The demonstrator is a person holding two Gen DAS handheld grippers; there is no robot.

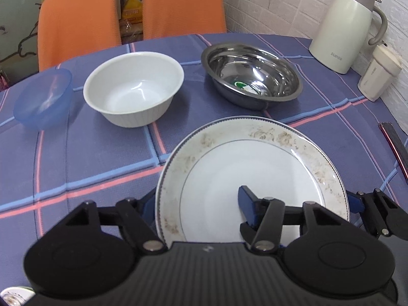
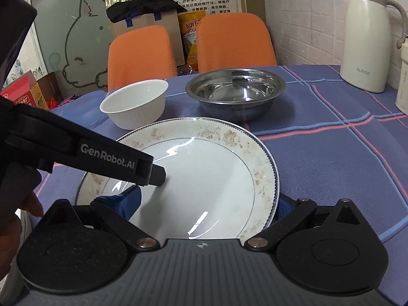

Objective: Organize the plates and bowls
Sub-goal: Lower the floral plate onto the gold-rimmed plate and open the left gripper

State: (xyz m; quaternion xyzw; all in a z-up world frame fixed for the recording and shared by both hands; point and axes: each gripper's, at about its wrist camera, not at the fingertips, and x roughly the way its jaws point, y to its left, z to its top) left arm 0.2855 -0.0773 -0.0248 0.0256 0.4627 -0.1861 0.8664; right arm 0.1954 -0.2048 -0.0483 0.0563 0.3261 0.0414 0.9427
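Over a plaid tablecloth, both grippers grasp one plate: the left gripper clamps its left rim, the right gripper its near edge. Beyond them stand a steel basin, a white bowl and, leftmost, a blue bowl.

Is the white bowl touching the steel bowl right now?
Apart. The left wrist view shows bare tablecloth between the white bowl and the steel bowl.
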